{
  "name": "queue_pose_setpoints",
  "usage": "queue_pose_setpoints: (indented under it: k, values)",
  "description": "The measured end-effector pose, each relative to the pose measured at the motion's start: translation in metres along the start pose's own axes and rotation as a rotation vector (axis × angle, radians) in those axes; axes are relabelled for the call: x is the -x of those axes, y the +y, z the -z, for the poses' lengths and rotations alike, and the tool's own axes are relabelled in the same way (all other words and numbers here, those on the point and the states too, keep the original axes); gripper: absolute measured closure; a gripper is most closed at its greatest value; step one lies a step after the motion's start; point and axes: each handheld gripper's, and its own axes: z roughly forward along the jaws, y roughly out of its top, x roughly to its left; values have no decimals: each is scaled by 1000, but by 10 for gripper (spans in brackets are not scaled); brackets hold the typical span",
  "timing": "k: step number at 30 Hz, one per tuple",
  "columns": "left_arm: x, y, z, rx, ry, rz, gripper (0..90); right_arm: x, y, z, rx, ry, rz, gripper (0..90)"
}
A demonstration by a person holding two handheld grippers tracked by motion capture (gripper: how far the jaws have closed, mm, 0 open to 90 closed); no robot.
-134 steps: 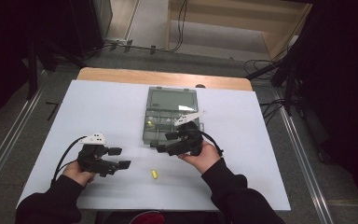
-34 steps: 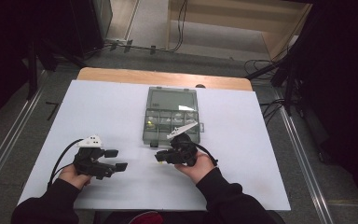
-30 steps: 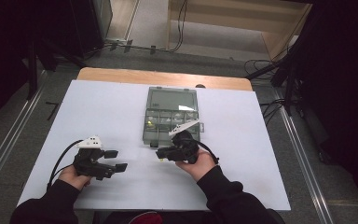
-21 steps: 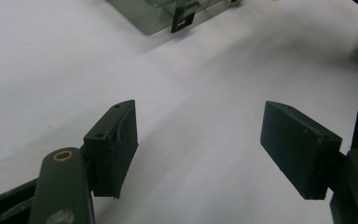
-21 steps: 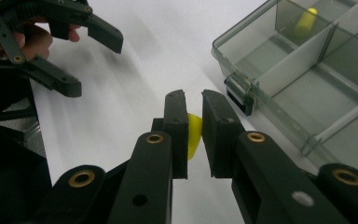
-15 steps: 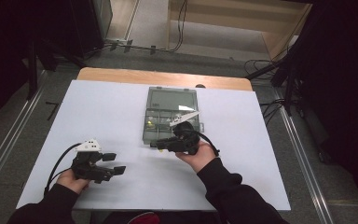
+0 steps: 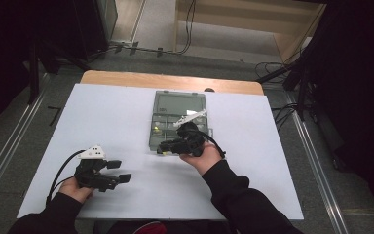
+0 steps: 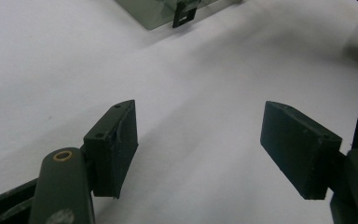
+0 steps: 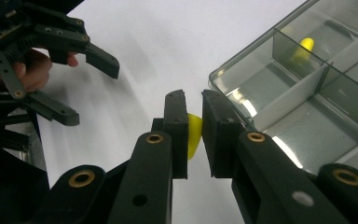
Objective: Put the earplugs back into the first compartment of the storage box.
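Observation:
A small yellow piece point(image 9: 194, 132) is pinched between the pads of my right gripper point(image 9: 195, 122), which is shut on it beside the near left corner of a clear grey compartment box point(image 9: 256, 74). From above, that right gripper point(image 7: 164, 146) sits at the box's point(image 7: 179, 105) front left edge. Another yellow piece point(image 9: 304, 45) lies in a far compartment of the box. My left gripper point(image 7: 118, 171) rests at the front left of the table, jaws wide apart with nothing between them; its own view shows bare white table between the pads point(image 8: 116, 140).
The white tabletop point(image 7: 117, 112) has a wooden strip point(image 7: 126, 78) along its far edge. The box's lid lies open towards the back. Cables point(image 7: 63, 168) trail from each gripper. Dark floor, rails and equipment surround the table.
My right gripper has moved from the middle front of the table up towards the box's near left corner, carrying the yellow piece. The left hand has stayed in place.

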Motion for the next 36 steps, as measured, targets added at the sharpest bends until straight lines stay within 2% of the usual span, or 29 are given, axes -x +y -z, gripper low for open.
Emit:
queue_pose_setpoints:
  k: [6,22,36]
  values:
    - [0,0,1,5,6,5,275,0,9,0,3,-4,8,779]
    - [0,-1,1,3,4,4,274,15,34,1,26,-25,-5,779]
    - [-1,-1,1,7,3,3,275,30,54,-5,41,-50,-19,779]
